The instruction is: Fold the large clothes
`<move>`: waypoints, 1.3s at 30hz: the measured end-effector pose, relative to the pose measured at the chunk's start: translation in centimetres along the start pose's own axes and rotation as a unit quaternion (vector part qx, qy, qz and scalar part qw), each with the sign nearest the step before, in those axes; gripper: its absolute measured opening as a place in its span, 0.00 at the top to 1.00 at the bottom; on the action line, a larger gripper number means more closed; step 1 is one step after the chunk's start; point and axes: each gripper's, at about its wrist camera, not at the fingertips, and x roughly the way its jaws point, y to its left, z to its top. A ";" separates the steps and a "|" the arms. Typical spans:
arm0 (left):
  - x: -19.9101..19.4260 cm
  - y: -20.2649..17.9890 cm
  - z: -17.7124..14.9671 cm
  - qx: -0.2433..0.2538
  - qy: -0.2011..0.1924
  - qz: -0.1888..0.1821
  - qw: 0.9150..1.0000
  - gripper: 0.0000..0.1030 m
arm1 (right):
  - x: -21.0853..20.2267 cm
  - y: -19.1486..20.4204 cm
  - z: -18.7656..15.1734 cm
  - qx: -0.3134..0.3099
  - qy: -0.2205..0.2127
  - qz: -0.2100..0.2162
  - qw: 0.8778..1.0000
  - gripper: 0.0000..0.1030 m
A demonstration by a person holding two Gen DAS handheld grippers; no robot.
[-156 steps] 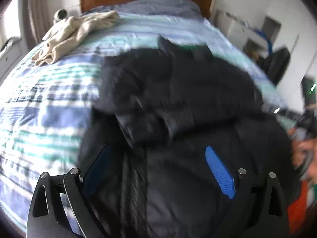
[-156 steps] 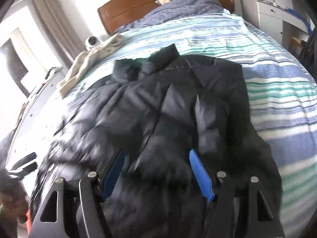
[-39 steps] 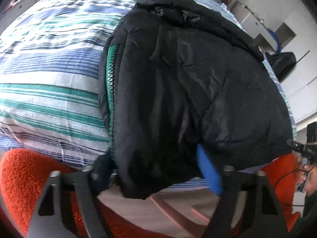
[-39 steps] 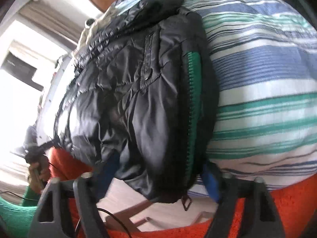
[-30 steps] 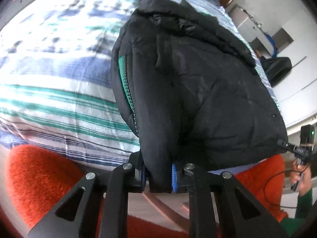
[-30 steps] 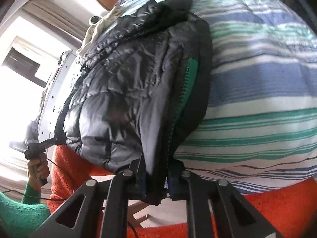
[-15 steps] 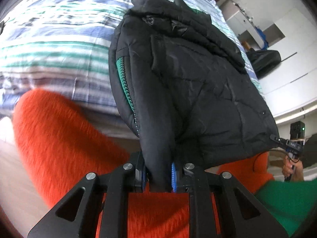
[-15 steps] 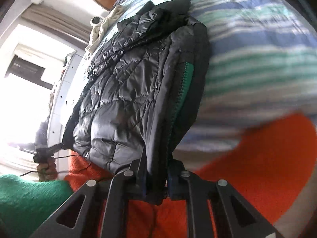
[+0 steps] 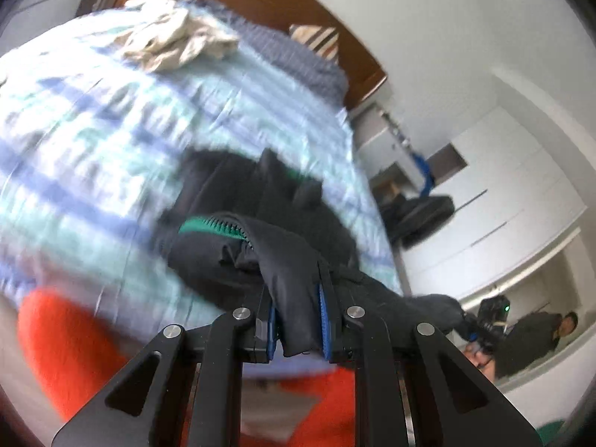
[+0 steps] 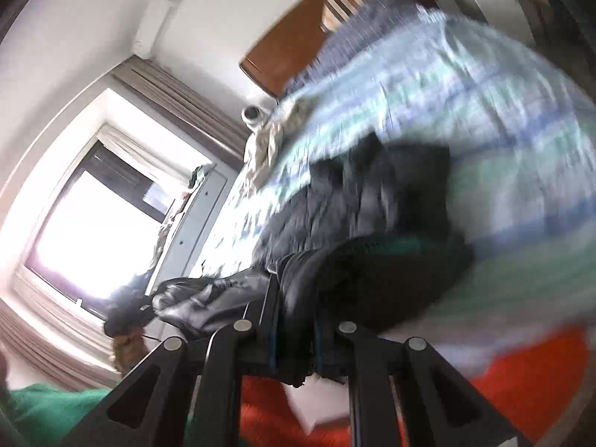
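A black puffer jacket (image 9: 238, 201) with a green zipper lining lies across the striped bed (image 9: 93, 141). Its near hem is lifted off the mattress. My left gripper (image 9: 298, 320) is shut on one corner of that hem, black fabric pinched between the blue pads. In the right wrist view the jacket (image 10: 372, 201) runs away from me, and my right gripper (image 10: 294, 346) is shut on the other hem corner. The hem sags between the two grips. Both views are blurred.
A beige garment (image 9: 175, 41) lies crumpled near the wooden headboard (image 9: 283, 11). Red-orange fabric (image 9: 63, 342) fills the space below the bed's near edge. White wardrobes (image 9: 503, 193) stand to the right and a bright window (image 10: 93, 231) to the left.
Both grippers have risen with the jacket's hem in them and tipped up toward level. The headboard, walls and window have come into view.
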 end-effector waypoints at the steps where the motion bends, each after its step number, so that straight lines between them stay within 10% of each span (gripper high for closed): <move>1: 1.9 -0.2 2.1 0.011 -0.008 0.004 1.000 0.84 | 0.9 -0.6 1.1 0.000 -0.007 0.002 1.000 0.87; 11: 16.9 3.1 8.9 0.032 0.030 0.127 0.991 0.81 | 14.0 -11.2 8.4 0.094 -0.019 -0.036 0.995 0.87; 17: 22.7 5.6 10.0 0.019 0.115 0.129 0.985 0.53 | 18.2 -16.8 8.1 0.212 0.018 -0.039 0.976 0.80; 20: 21.5 5.1 11.1 -0.007 0.127 0.083 0.988 0.37 | 18.0 -18.2 8.1 0.276 0.001 0.015 0.961 0.52; 22: 19.6 4.2 12.5 -0.008 0.114 0.033 0.993 0.16 | 17.2 -18.2 8.7 0.283 -0.017 0.041 0.958 0.14; 24: 17.5 3.4 13.8 -0.001 0.091 0.004 0.996 0.04 | 15.7 -17.4 9.7 0.259 -0.035 0.031 0.965 0.09; 29: 18.0 3.6 13.5 0.094 0.116 0.076 0.986 0.01 | 16.5 -13.4 11.8 0.081 0.031 -0.117 0.989 0.09; 32: 22.1 5.8 11.3 0.131 0.163 0.173 0.962 0.01 | 20.5 -11.8 11.7 -0.028 0.102 -0.182 0.978 0.09; 35: 25.5 7.8 9.3 0.125 0.211 0.186 0.951 0.04 | 24.0 -12.2 10.8 -0.049 0.148 -0.214 0.964 0.09; 36: 26.3 8.2 8.7 0.118 0.222 0.177 0.952 0.15 | 24.9 -12.4 10.4 -0.056 0.157 -0.227 0.960 0.15; 39: 26.1 7.6 8.3 0.110 0.201 0.182 0.956 0.68 | 25.0 -11.2 9.8 -0.088 0.130 -0.274 0.949 0.79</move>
